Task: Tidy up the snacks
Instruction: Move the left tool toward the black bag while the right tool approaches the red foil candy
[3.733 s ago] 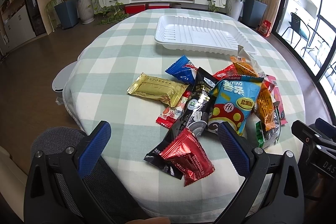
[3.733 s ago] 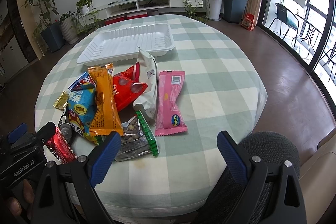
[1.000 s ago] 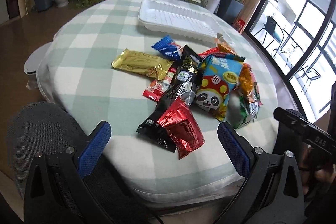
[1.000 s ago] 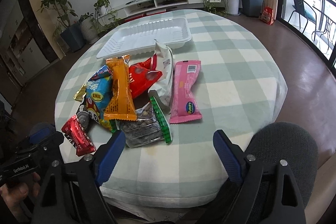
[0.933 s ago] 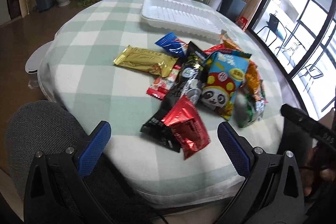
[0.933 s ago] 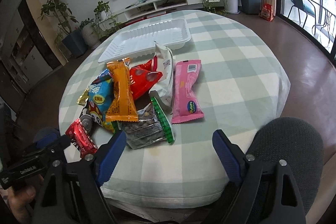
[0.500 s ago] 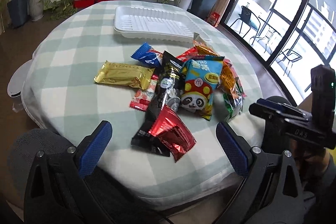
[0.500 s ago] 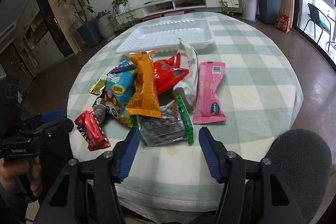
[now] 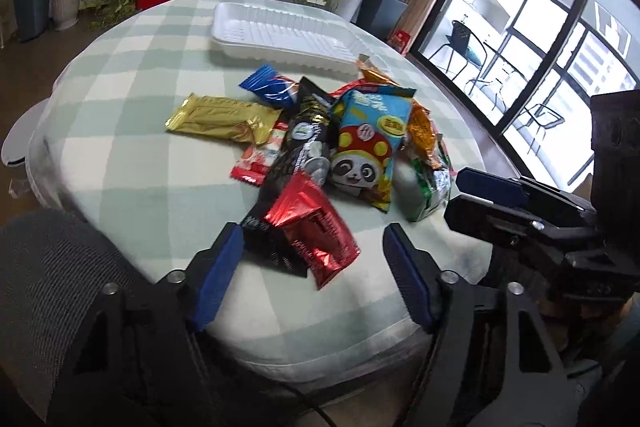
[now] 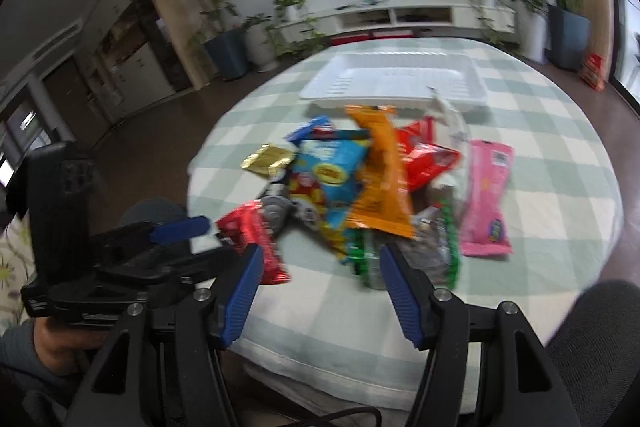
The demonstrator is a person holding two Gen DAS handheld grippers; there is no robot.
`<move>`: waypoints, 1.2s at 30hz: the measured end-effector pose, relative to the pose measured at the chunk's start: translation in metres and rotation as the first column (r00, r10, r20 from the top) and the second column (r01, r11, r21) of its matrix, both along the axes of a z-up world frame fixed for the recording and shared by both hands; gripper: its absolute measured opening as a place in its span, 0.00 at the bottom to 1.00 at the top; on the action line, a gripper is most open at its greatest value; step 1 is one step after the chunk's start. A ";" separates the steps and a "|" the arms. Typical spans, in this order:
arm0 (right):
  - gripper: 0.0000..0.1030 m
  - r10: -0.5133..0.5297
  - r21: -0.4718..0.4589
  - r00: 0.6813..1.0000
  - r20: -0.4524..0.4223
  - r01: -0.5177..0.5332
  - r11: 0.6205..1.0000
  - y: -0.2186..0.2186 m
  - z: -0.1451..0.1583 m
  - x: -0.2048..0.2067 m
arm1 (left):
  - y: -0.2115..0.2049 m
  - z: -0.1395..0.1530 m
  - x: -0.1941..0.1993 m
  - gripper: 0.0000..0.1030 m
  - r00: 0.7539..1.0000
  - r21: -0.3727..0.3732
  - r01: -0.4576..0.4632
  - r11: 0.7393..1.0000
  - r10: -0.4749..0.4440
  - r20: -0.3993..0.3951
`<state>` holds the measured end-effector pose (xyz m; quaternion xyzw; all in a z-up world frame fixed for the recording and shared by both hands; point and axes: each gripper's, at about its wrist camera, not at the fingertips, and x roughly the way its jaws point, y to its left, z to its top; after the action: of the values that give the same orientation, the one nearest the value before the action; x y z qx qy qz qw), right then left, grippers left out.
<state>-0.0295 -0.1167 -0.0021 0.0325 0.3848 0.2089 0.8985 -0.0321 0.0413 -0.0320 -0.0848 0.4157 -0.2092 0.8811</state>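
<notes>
A heap of snack packets lies on the round checked table [image 9: 120, 155], with an empty white tray [image 9: 280, 31] behind it. My left gripper [image 9: 311, 233] hovers at the near table edge. Its jaws are closing, with the red foil packet [image 9: 312, 227] in line between them, untouched. My right gripper [image 10: 320, 251] hangs over the near edge too, jaws opening and holding nothing. A green-edged clear pack [image 10: 436, 239] lies just past its right finger. An orange packet [image 10: 380, 179], a pink packet [image 10: 486, 199] and a panda bag [image 9: 368, 147] lie in the heap.
A gold packet [image 9: 220, 119] and a blue one [image 9: 268, 87] lie on the heap's left side. Grey chairs [image 9: 48, 287] [image 10: 600, 347] stand against the near table edge. The right gripper [image 9: 480, 195] shows at the right of the left wrist view. Potted plants and a TV shelf line the far wall.
Both pairs of jaws stand narrower than a second ago. The right wrist view has swung left and blurred. The right gripper now shows larger in the left wrist view.
</notes>
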 end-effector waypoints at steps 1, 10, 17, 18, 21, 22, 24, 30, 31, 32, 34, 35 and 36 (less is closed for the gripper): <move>0.62 0.018 -0.012 1.000 0.000 -0.018 1.000 0.006 -0.001 0.002 | 0.004 0.001 -0.001 0.65 1.000 -0.011 -0.002 1.000 0.002 0.006; 0.58 0.154 -0.108 0.988 0.012 -0.151 0.983 0.060 -0.018 0.011 | 0.039 0.028 0.009 0.65 0.998 0.022 0.021 1.000 -0.022 0.053; 0.45 0.211 -0.212 0.977 -0.020 -0.211 0.954 0.089 -0.039 0.021 | 0.040 0.022 0.011 0.65 0.998 0.047 0.042 0.998 -0.044 0.042; 0.42 0.215 -0.216 0.976 -0.023 -0.215 0.952 0.090 -0.041 0.023 | 0.042 0.022 0.012 0.65 0.998 0.044 0.040 0.998 -0.042 0.041; 0.31 0.222 -0.203 0.975 -0.031 -0.224 0.953 0.087 -0.041 0.024 | 0.041 0.020 0.016 0.65 0.998 0.046 0.039 0.998 -0.041 0.038; 0.29 0.224 -0.206 0.974 -0.030 -0.226 0.952 0.087 -0.042 0.023 | 0.040 0.019 0.018 0.65 0.999 0.048 0.039 0.998 -0.041 0.036; 0.28 0.221 -0.211 0.975 -0.037 -0.224 0.952 0.085 -0.043 0.024 | 0.039 0.018 0.019 0.65 0.999 0.054 0.041 0.998 -0.043 0.033; 0.29 0.215 -0.201 0.975 -0.061 -0.222 0.954 0.080 -0.044 0.028 | 0.042 0.016 0.021 0.65 0.999 0.057 0.034 0.998 -0.035 0.016; 0.29 0.217 -0.201 0.974 -0.062 -0.225 0.953 0.080 -0.044 0.028 | 0.042 0.016 0.021 0.65 0.999 0.059 0.035 0.998 -0.036 0.016; 0.30 0.218 -0.198 0.974 -0.065 -0.227 0.953 0.081 -0.044 0.029 | 0.042 0.015 0.021 0.65 0.999 0.060 0.038 0.997 -0.039 0.015; 0.31 0.219 -0.197 0.973 -0.070 -0.229 0.953 0.081 -0.045 0.029 | 0.039 0.016 0.020 0.66 0.999 0.065 0.045 0.997 -0.046 0.016; 0.31 0.219 -0.196 0.973 -0.070 -0.229 0.954 0.081 -0.045 0.029 | 0.038 0.016 0.020 0.66 0.999 0.069 0.049 0.996 -0.050 0.016; 0.32 0.219 -0.196 0.973 -0.072 -0.229 0.953 0.081 -0.045 0.029 | 0.037 0.016 0.020 0.66 0.999 0.074 0.049 0.996 -0.050 0.015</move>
<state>-0.0003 -0.0361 -0.0471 -0.0979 0.4274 0.2682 0.8578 -0.0116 0.0788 -0.0161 -0.0403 0.4174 -0.2163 0.8817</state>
